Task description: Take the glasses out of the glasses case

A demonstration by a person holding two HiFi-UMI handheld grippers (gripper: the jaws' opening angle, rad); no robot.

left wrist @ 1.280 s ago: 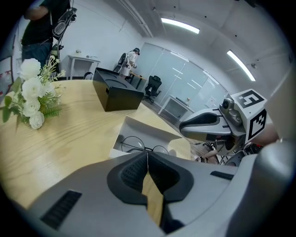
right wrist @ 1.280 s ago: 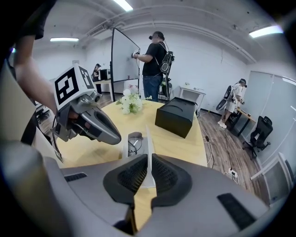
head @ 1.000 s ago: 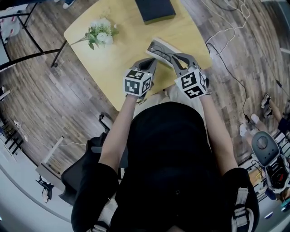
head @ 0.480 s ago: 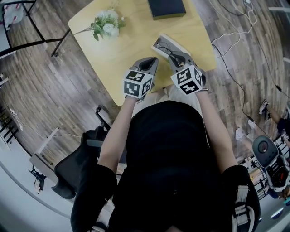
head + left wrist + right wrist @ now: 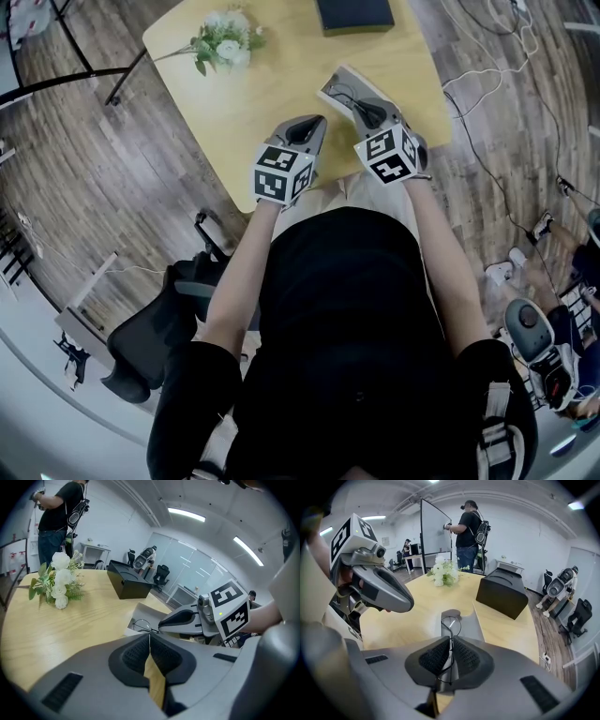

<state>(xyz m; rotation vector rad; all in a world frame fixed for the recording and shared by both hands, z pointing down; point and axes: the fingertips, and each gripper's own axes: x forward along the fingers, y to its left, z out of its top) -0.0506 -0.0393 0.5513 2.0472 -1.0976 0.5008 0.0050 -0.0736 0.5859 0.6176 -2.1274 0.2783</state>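
Toward the desk's (image 5: 272, 103) right side lies the open grey case (image 5: 336, 82), with a strip of bare wood between it and the right edge and plank floor (image 5: 122, 187) beyond. The right hand-held gripper (image 5: 451, 644) reaches over the case's near end, its pads closed on the thin wire frame of the glasses (image 5: 451, 624). One lens ring shows just past the tips, above the case's lining. The rest of the frame runs down between the pads and is mostly hidden there. Whether the glasses touch the lining or hang clear of it cannot be told. From the head view the gripper and its marker cube cover the near part of the case, and the glasses are too small to make out.

The left hand-held gripper (image 5: 149, 639) is beside the right one and apart from it, just inside the desk's near edge. Its jaws are together with nothing between them, only wood showing behind.

Left of the case the desk is bare wood across to the flowers (image 5: 225, 42) near the far left corner. A dark box (image 5: 354, 13) stands beyond the case at the far edge, well apart from it and cut off by the top of the head view. A black chair (image 5: 155, 333) stands on the floor to the person's left, clear of the desk.
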